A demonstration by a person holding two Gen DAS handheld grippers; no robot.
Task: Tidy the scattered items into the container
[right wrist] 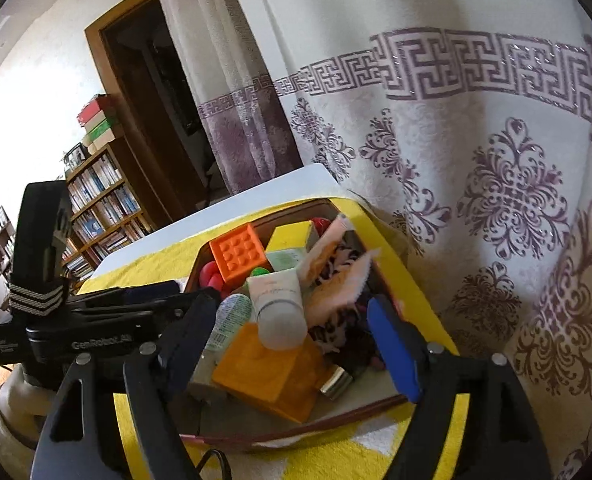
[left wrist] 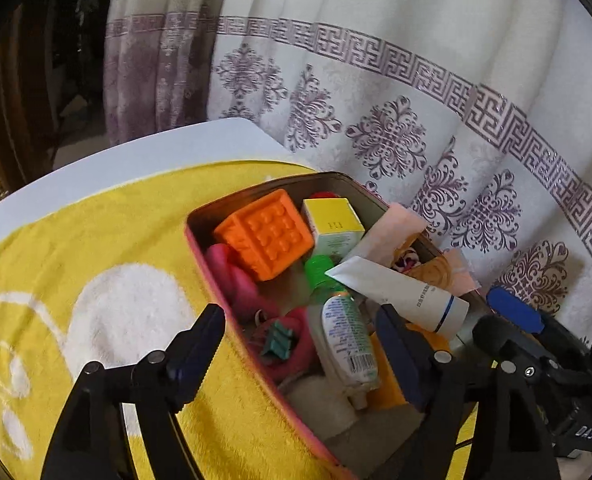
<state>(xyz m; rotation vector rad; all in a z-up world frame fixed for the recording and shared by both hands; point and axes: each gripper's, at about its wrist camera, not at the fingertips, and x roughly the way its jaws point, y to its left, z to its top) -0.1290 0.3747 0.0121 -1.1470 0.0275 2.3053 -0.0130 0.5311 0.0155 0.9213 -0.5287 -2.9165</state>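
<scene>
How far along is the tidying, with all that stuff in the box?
Nearly finished, it seems. The container already holds the orange block, yellow box, white tube, small bottle and more. Nothing is in hand: the left gripper and right gripper hang open over it. No stray items show on the yellow towel, though parts of the table are out of view.

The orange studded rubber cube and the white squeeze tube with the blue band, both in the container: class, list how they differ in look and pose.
The orange studded rubber cube is blocky and bright with raised bumps; the white squeeze tube with the blue band is long, smooth and pale with small print. The cube sits at the far end; the tube lies slanted across other items nearer the middle. Both rest inside the red-rimmed container, ungripped.
</scene>
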